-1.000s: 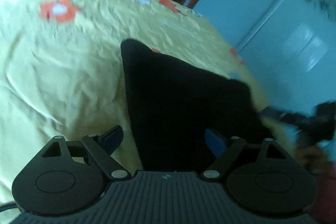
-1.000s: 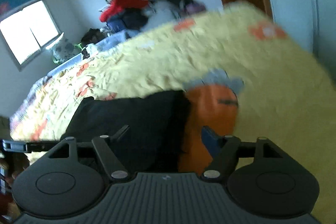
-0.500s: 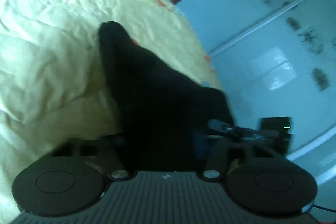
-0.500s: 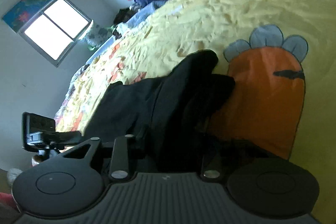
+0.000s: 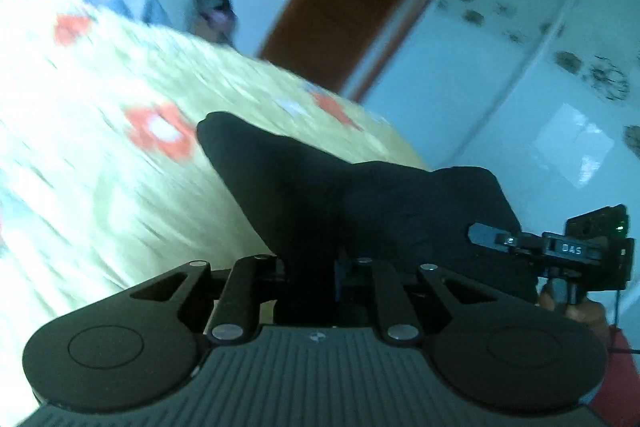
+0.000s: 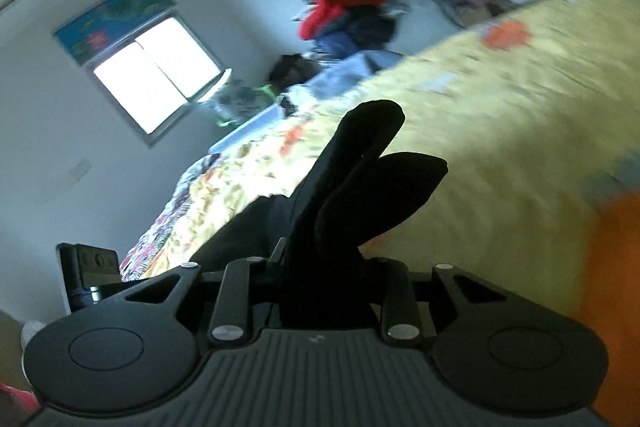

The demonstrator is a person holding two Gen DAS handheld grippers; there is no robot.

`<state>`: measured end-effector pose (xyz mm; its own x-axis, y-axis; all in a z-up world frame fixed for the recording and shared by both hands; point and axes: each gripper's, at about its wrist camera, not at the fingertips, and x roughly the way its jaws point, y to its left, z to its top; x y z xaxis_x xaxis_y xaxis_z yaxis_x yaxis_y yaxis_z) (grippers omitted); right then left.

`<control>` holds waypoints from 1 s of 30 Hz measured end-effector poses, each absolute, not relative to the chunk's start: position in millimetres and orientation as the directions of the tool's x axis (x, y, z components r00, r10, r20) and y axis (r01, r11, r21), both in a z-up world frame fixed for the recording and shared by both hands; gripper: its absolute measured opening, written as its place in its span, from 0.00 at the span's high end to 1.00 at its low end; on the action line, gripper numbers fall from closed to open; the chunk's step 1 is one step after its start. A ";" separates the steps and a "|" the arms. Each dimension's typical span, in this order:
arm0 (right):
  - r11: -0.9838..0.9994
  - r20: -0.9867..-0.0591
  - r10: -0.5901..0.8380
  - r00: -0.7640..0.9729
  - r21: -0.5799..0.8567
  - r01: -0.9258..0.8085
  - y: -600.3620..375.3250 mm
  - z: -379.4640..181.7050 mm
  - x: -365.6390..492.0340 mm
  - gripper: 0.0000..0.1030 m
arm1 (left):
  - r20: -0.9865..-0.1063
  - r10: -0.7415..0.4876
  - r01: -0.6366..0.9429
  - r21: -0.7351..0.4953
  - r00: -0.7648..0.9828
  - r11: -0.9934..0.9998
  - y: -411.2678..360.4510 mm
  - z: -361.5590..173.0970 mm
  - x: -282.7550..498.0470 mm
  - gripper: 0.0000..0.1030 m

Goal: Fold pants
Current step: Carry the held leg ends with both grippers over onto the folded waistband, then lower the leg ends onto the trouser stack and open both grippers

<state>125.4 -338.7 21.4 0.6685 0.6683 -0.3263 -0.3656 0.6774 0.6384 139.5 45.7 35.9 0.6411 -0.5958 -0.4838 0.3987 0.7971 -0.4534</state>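
Observation:
The black pants (image 5: pixel 360 195) lie on a yellow bedspread (image 5: pixel 100 187), their near edge raised off it. My left gripper (image 5: pixel 312 267) has its jaws closing, with dark fabric pinched between them. To its right, the right gripper (image 5: pixel 500 237) holds the same edge, a hand (image 5: pixel 580 311) behind it. In the right wrist view, the pants (image 6: pixel 360 187) rise in two upright folds from my right gripper (image 6: pixel 320 267), whose jaws are also closing on the cloth. The left gripper (image 6: pixel 88 275) shows at the far left.
A pile of clothes (image 6: pixel 360 7) sits at the far end of the bed (image 6: pixel 500 147). A window (image 6: pixel 156 75) is in the left wall. A brown door (image 5: pixel 352 7) and a white wardrobe (image 5: pixel 540 67) stand beyond the bed's right side.
Both grippers went from wide open over the pants to closed on the near edge. Both have risen and tilted up, lifting the fabric off the bedspread.

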 end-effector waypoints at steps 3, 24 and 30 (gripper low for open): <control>0.673 -0.326 0.679 0.658 0.633 -0.382 -305.0 19.9 165.1 0.74 | -0.508 -0.501 0.363 -0.352 0.701 0.863 62.3 47.5 157.2 0.82; 0.842 -0.466 0.532 0.707 0.380 -0.383 -236.6 11.0 194.1 0.54 | -0.579 -0.317 0.299 -0.130 0.751 0.945 44.2 27.1 169.1 0.05; 0.890 -0.556 0.451 0.698 0.341 -0.303 -224.8 -13.5 199.0 0.53 | -0.651 -0.181 0.203 -0.041 0.737 0.978 49.6 0.5 170.3 0.15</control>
<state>199.0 -224.8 -13.5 0.6982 0.4514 -0.5556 -0.3035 0.8896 0.3414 170.3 49.6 0.5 0.7372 -0.1808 -0.6511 0.2033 0.9782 -0.0414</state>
